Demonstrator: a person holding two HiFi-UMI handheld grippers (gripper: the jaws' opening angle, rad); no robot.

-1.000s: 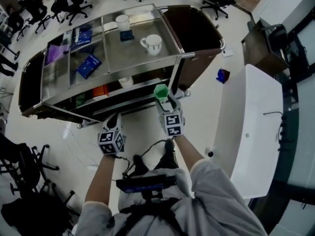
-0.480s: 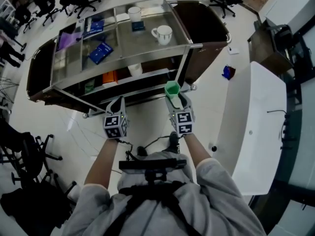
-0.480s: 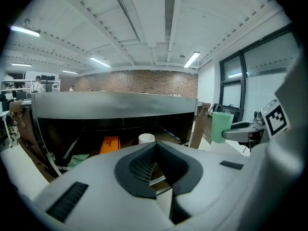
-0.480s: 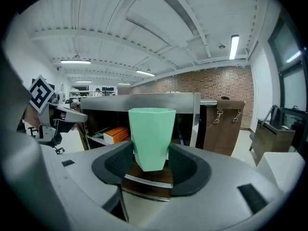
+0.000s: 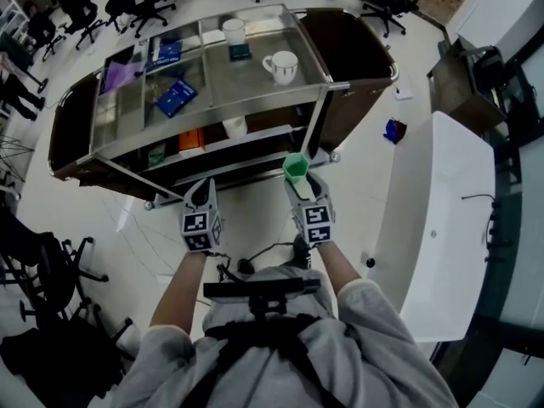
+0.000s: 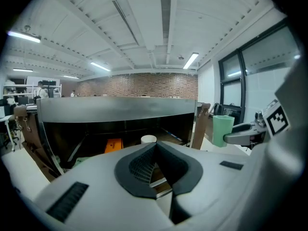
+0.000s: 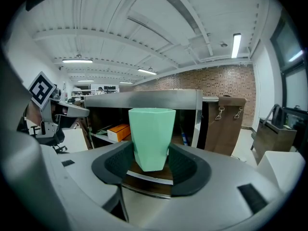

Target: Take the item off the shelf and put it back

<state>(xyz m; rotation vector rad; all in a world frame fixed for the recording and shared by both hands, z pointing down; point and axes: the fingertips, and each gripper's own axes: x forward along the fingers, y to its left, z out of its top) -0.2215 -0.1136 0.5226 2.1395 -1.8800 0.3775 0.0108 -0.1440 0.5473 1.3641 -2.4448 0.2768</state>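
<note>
A pale green faceted cup stands upright between the pads of my right gripper, which is shut on its lower half. The cup hangs in the air just in front of the steel shelf cart, near its right front post. My left gripper is level with it to the left, jaws together and holding nothing. In the left gripper view the green cup shows off to the right.
The cart's middle shelf holds an orange box and a white cup. On top sit a white mug, a blue packet and another cup. A white table stands at the right, office chairs at the left.
The cart now sits a little further right and higher in the head view. Both grippers have shifted slightly to the right, and the green cup stays in the right grip.
</note>
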